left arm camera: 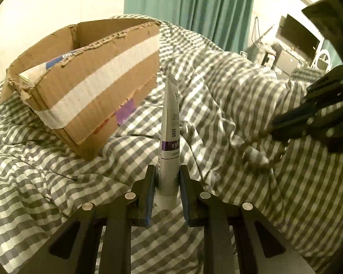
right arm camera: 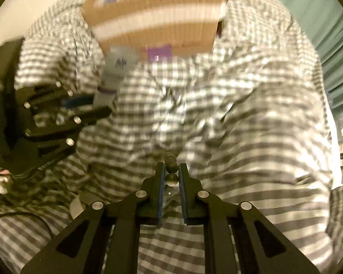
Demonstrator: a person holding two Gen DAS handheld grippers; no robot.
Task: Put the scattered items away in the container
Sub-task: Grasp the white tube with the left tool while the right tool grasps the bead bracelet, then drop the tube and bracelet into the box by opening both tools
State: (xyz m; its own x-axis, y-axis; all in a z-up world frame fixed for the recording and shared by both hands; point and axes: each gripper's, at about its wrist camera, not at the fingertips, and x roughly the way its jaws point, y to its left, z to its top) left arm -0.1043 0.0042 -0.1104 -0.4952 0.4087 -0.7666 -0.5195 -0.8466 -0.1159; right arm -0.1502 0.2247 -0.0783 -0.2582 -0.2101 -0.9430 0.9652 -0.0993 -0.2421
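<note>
In the left wrist view my left gripper (left arm camera: 168, 171) is shut on a white tube with a purple band (left arm camera: 170, 125), which stands upright above the bed. The open cardboard box (left arm camera: 87, 84), wrapped with white tape, lies tilted on the duvet to the upper left of the tube. In the right wrist view, which is blurred, my right gripper (right arm camera: 171, 166) is shut on a short string of dark beads (right arm camera: 171, 179). The box (right arm camera: 153, 22) is at the top there. The left gripper (right arm camera: 100, 105) with the tube (right arm camera: 116, 73) shows at the left. The right gripper (left arm camera: 274, 125) enters the left wrist view from the right edge.
A rumpled grey-and-white checked duvet (left arm camera: 228, 86) covers the bed under both grippers. A green curtain (left arm camera: 194, 6) hangs behind the bed. Shelving and a dark screen (left arm camera: 297, 38) stand at the far right. A purple sticker (left arm camera: 125, 111) marks the box's lower side.
</note>
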